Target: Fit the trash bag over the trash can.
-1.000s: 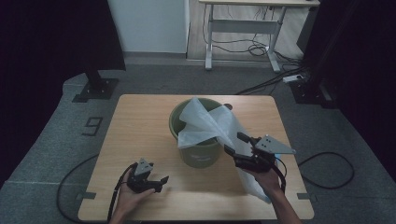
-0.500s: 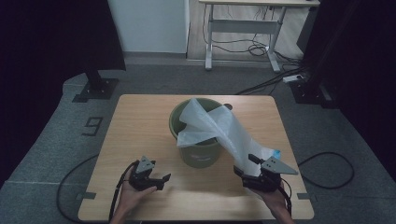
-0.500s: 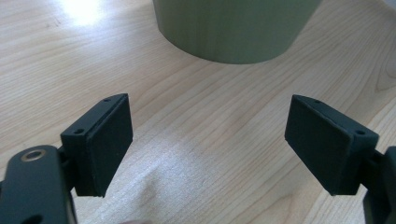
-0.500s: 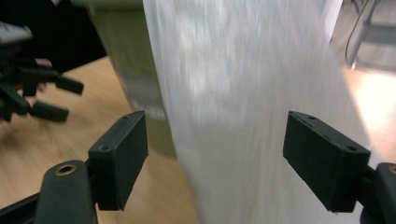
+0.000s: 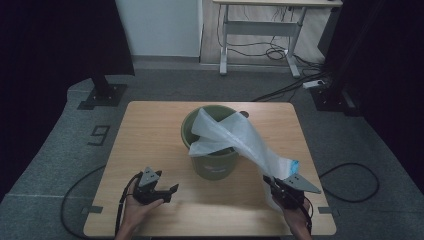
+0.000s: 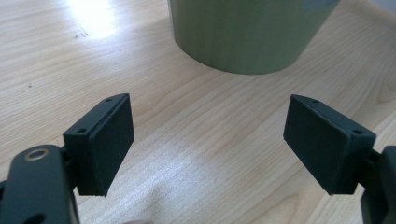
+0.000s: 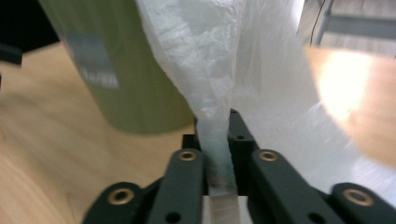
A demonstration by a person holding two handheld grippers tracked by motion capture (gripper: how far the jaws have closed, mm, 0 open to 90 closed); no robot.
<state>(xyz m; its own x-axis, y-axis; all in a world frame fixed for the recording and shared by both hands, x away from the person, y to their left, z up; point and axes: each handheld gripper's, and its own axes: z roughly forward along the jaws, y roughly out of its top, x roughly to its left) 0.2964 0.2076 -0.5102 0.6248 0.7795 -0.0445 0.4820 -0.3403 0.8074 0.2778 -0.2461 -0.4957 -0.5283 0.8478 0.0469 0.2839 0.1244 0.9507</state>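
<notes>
A green bin (image 5: 212, 161) stands in the middle of the wooden table (image 5: 150, 130). A white plastic bag (image 5: 240, 136) hangs half out of the bin and stretches down to the front right. My right gripper (image 5: 272, 184) sits low at the bag's end; its jaws have just closed and are now shut on the bunched plastic. In the right gripper view the bag (image 7: 210, 56) is pinched in the gripper (image 7: 215, 130), with the bin (image 7: 126, 84) to the left. My left gripper (image 5: 172, 189) rests open at the front left, nothing in it (image 6: 205, 140), facing the bin (image 6: 243, 32).
A blue strip (image 5: 294, 164) shows at the bag's edge near the right gripper. Beyond the table are grey carpet, a stand's black base (image 5: 102, 95), a white desk frame (image 5: 260, 30) and floor cables (image 5: 350, 175).
My right gripper has come down and toward the table's front right corner, drawing the bag out longer from the bin. My left gripper has stayed put.
</notes>
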